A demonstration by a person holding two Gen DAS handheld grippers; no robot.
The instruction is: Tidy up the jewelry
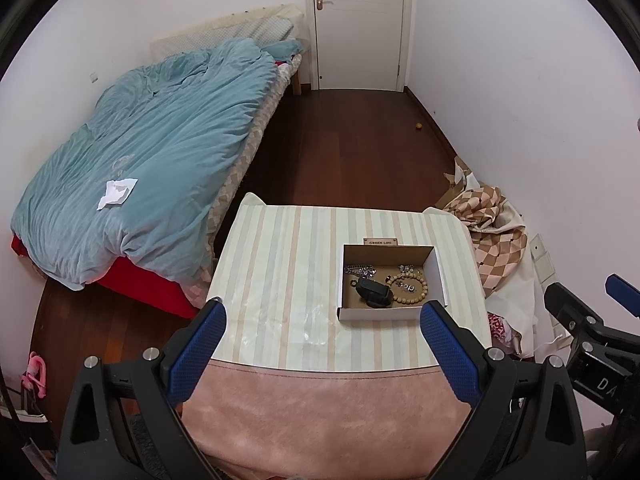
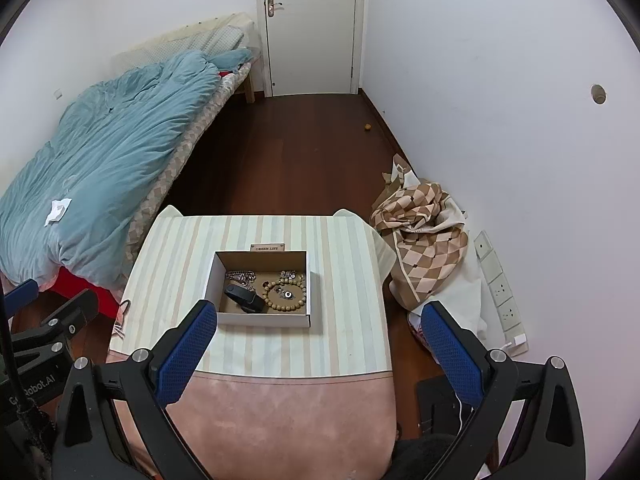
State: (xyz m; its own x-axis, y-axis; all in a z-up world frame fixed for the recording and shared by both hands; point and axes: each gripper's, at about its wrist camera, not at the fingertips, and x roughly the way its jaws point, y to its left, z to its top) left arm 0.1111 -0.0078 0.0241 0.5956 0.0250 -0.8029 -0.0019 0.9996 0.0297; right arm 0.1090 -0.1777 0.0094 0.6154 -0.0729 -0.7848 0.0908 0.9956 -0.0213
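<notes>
A white cardboard box (image 1: 387, 314) with a brown inside stands on the striped table (image 1: 280, 280); it also shows in the right wrist view (image 2: 264, 319). It holds a wooden bead bracelet (image 1: 412, 289) (image 2: 285, 295), a black band (image 1: 374, 291) (image 2: 245, 299), a silver chain (image 1: 360, 269) (image 2: 240, 276) and small metal pieces (image 1: 406, 268). My left gripper (image 1: 324, 344) is open and empty, above the table's near part, short of the box. My right gripper (image 2: 318, 340) is open and empty, near the box's front.
A bed with a blue duvet (image 1: 152, 152) lies left of the table. A checked cloth heap (image 1: 496, 240) lies on the floor to the right by the wall. A small sign (image 1: 381, 241) stands behind the box. Pink cloth (image 1: 320, 412) covers the table's near edge.
</notes>
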